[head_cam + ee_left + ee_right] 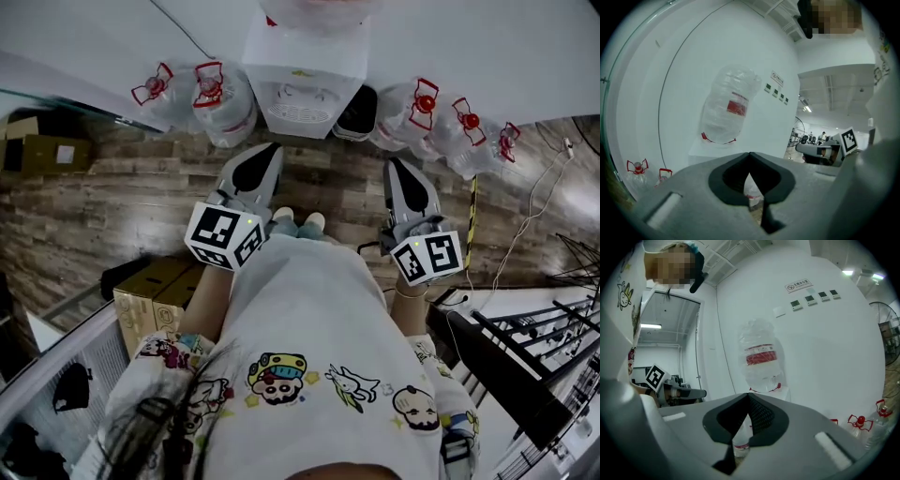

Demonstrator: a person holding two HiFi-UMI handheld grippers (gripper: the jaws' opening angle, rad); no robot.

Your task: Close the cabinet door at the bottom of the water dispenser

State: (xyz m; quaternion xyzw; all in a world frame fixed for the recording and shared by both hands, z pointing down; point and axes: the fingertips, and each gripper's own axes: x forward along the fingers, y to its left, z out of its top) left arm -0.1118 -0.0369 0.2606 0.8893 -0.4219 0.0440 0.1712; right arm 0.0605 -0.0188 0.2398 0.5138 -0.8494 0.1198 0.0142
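the wood floor [330,178] before the water dispenser [305,70] lies bare, open to a reach. water jugs [222,103] crowd the wall on both its sides; cardboard boxes [155,292] stand low at the left.

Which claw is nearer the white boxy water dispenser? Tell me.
Left. The left claw sits before the white boxy water dispenser, slightly left; the right claw is farther off to its right.

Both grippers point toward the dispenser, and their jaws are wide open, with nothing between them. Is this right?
No, the jaws are not open. The left gripper and right gripper are both shut, tips together, as the two gripper views show. They do point toward the dispenser, with nothing held.
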